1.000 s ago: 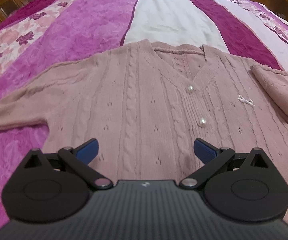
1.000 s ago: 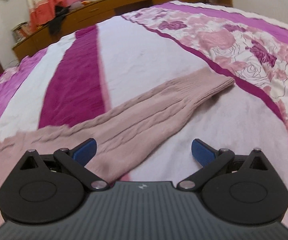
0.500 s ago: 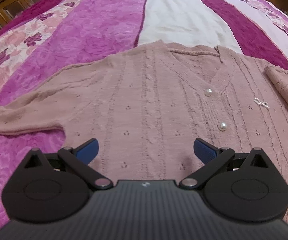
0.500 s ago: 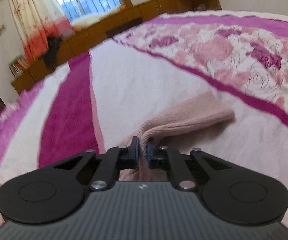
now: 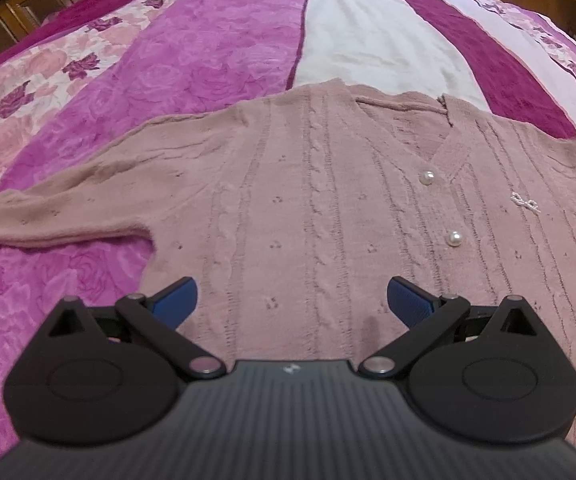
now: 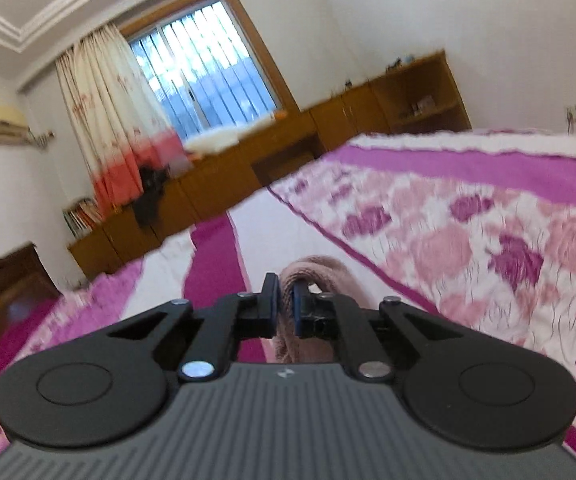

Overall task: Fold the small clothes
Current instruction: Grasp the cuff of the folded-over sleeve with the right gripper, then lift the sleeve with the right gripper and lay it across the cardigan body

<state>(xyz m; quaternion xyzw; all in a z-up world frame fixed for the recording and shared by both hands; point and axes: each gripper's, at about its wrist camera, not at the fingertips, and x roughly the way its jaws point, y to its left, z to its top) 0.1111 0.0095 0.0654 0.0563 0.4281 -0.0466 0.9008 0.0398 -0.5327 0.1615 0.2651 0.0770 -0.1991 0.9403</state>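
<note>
Pinching the sleeve [image 6: 312, 268], right tongs [image 6: 286, 300] clamped tight.

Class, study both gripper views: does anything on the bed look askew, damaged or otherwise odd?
Nothing looks damaged or spilled. The pink cardigan lies flat, buttoned, on the bedspread. Only its sleeve is off the bed, pinched in the right gripper; the left gripper is open above the hem.

Left hand-held gripper [image 5: 291, 300]: matte black body, ribbed dark grey top plate with small white logo, two round black discs at sides, black linkage arms with silver pivot screws, blue pads on fingers [image 5: 408, 300]. Right hand-held gripper [image 6: 286, 306]: same build, same silver screws, blue pad faces, black finger blocks.
</note>
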